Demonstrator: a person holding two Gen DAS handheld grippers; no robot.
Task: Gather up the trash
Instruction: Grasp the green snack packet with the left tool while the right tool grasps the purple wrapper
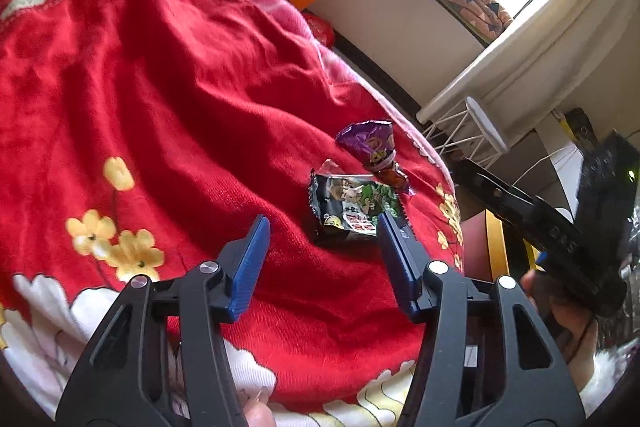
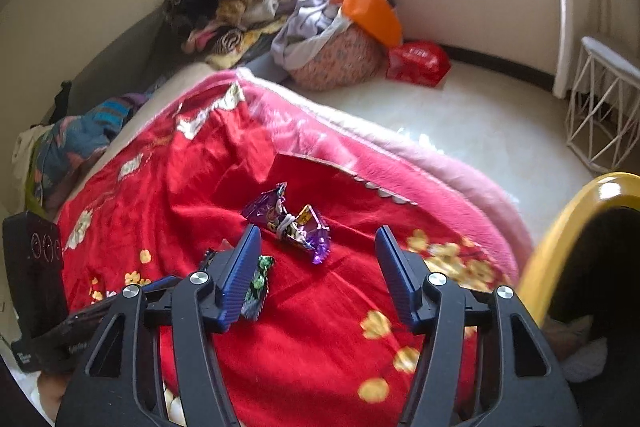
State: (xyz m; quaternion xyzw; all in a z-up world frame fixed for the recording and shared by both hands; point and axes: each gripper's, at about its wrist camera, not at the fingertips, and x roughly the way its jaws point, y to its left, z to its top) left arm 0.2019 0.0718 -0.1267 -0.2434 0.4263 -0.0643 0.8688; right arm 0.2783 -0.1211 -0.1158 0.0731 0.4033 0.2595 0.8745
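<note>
Your left gripper (image 1: 322,227) is spread wide and empty, its right finger just at the near edge of the green-black wrapper (image 1: 352,207) on the red blanket (image 1: 160,87). Your right gripper (image 2: 318,239) is likewise parted, holding nothing, with the purple wrapper (image 2: 288,223) just beyond its fingertips, next to the green-black one. You look to be at the reach stage: I'd centre each wrapper between the fingers, press lightly into the blanket, then close.
</note>
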